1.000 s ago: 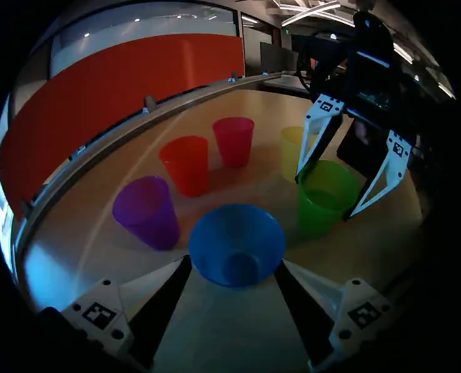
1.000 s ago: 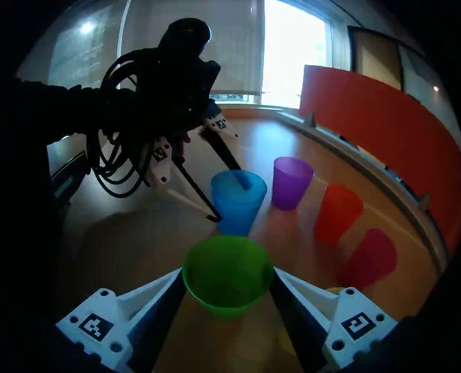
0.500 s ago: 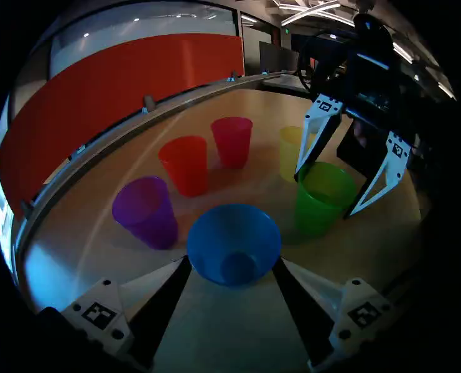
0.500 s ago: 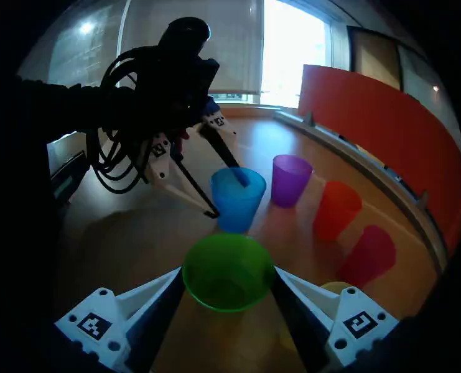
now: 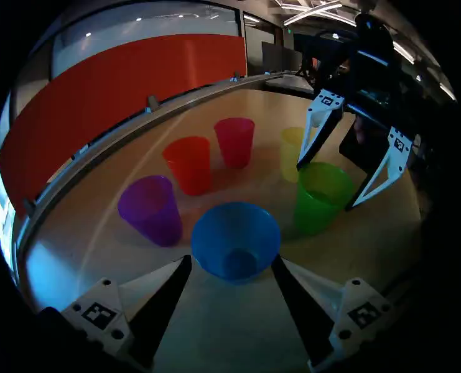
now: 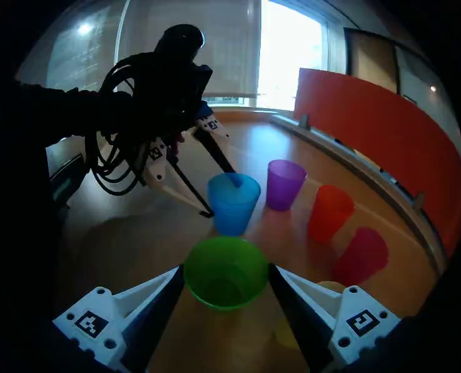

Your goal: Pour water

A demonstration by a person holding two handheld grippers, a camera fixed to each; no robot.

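Observation:
My left gripper (image 5: 230,261) is shut on a blue cup (image 5: 235,239), one finger on each side, low in the left gripper view. My right gripper (image 6: 226,270) is shut on a green cup (image 6: 225,272) the same way. From the left gripper view, the green cup (image 5: 320,196) hangs just right of the blue one, held by the right gripper (image 5: 325,186). The right gripper view shows the blue cup (image 6: 232,202) just beyond the green one, held by the left gripper (image 6: 220,198). Both cups stand upright. A dark patch lies at each cup's bottom.
Purple (image 5: 149,208), orange (image 5: 188,163), red (image 5: 234,141) and yellow (image 5: 290,152) cups stand in an arc on the wooden table (image 5: 106,248). A rail and orange wall (image 5: 106,93) border the far side. A person's dark sleeve (image 6: 56,118) holds the left gripper.
The right gripper has lifted the green cup slightly and the view has drawn back a little. The blue cup stays gripped, almost still.

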